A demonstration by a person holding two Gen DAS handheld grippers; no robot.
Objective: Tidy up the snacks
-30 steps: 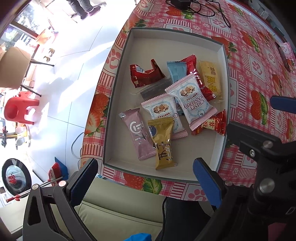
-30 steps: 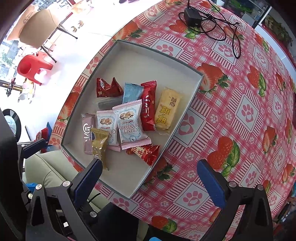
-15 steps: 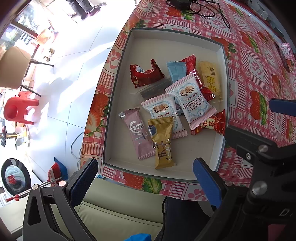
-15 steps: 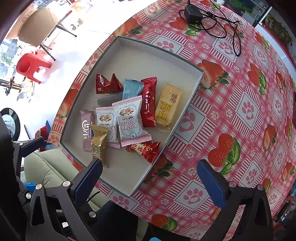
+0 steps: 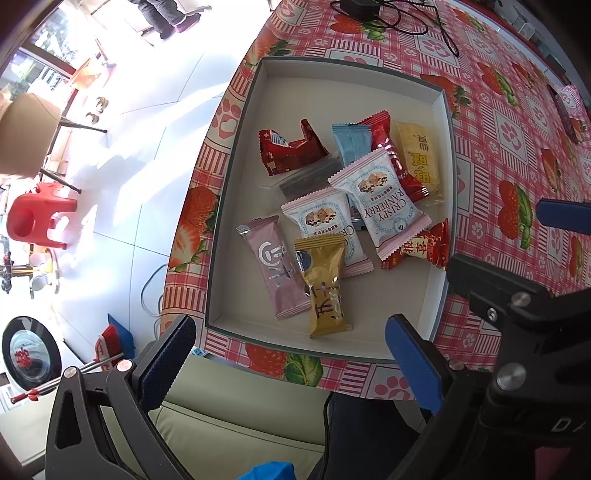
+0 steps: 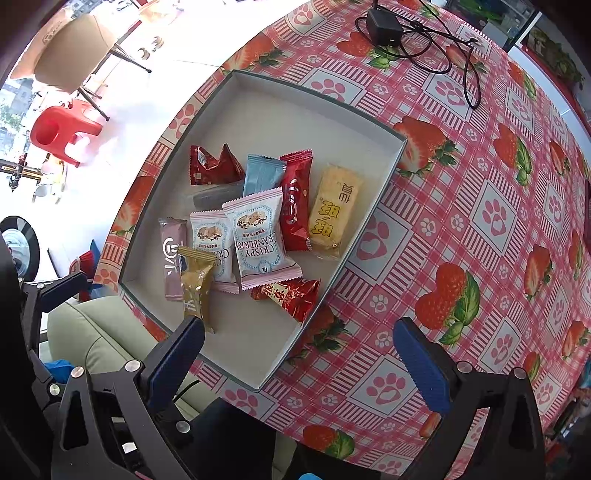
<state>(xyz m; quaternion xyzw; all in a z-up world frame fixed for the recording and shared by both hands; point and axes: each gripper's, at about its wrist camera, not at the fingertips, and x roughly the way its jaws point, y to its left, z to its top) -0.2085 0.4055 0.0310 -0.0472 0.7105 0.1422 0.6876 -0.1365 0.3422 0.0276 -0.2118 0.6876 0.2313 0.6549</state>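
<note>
A shallow grey-rimmed box (image 5: 448,155) (image 6: 384,192) on the strawberry tablecloth holds several wrapped snacks: a gold packet (image 5: 325,284) (image 6: 195,288), a pink bar (image 5: 275,267), two white cranberry packets (image 5: 380,199) (image 6: 258,232), a yellow packet (image 5: 419,158) (image 6: 334,210), a light blue one (image 5: 351,138) and red ones (image 6: 295,199). My left gripper (image 5: 291,363) hovers open above the box's near edge. My right gripper (image 6: 299,363) hangs open over the box's near right corner. Neither holds anything.
A black power adapter with cables (image 6: 384,26) lies at the table's far side. The table edge (image 5: 192,236) drops to a white tiled floor with a red stool (image 5: 35,218) and a chair (image 6: 70,51). A pale green cushion (image 5: 229,402) lies below.
The right wrist view has shifted slightly, with the box sliding a little toward its lower left. The left gripper has barely moved. Both grippers stay open.
</note>
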